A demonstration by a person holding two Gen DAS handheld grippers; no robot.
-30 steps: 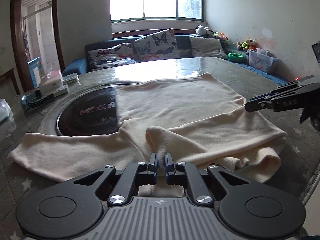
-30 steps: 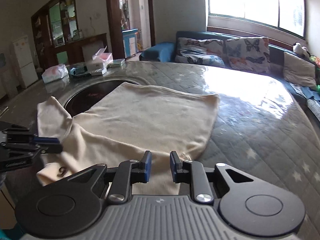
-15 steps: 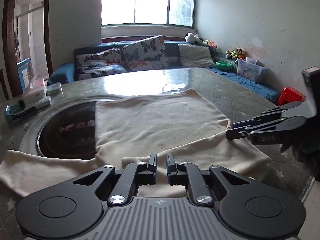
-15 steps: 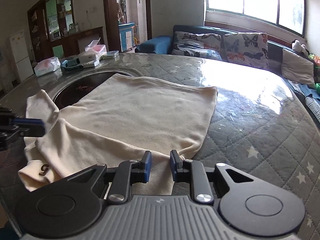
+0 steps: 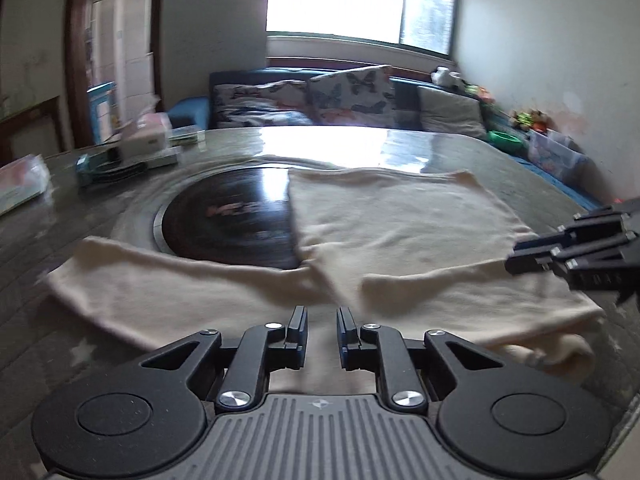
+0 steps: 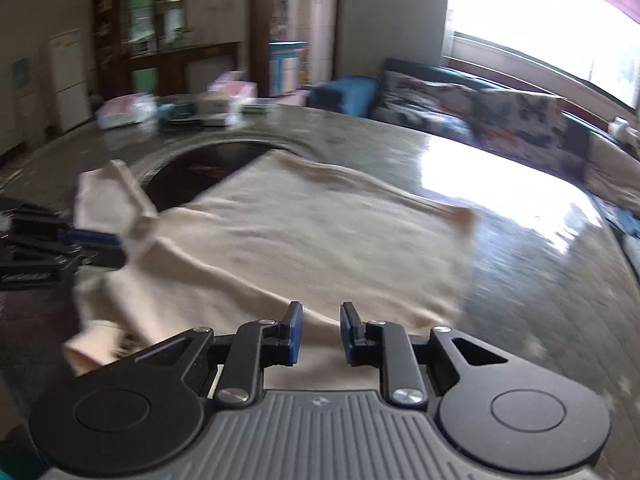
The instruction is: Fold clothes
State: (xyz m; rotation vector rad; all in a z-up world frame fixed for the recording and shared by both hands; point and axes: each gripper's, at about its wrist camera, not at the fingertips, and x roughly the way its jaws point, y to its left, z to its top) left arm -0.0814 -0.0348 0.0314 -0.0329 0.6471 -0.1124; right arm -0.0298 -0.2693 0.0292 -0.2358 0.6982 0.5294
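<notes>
Left tool (image 5: 322, 330) backed off; cream garment (image 5: 400, 232) lies ahead.

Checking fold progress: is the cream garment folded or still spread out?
Partly folded. The cream garment lies flat on the table; one sleeve is folded over the body, the other sleeve stretches out sideways.

Soft matt cream cloth garment (image 5: 400, 216) on a glossy, glare-streaked tabletop (image 5: 460, 152) over quilted fabric; shiny black glass disc (image 5: 228, 220); matt black plastic claws, left claw (image 5: 322, 326), bright metal rivets, ribbed grey housing
</notes>
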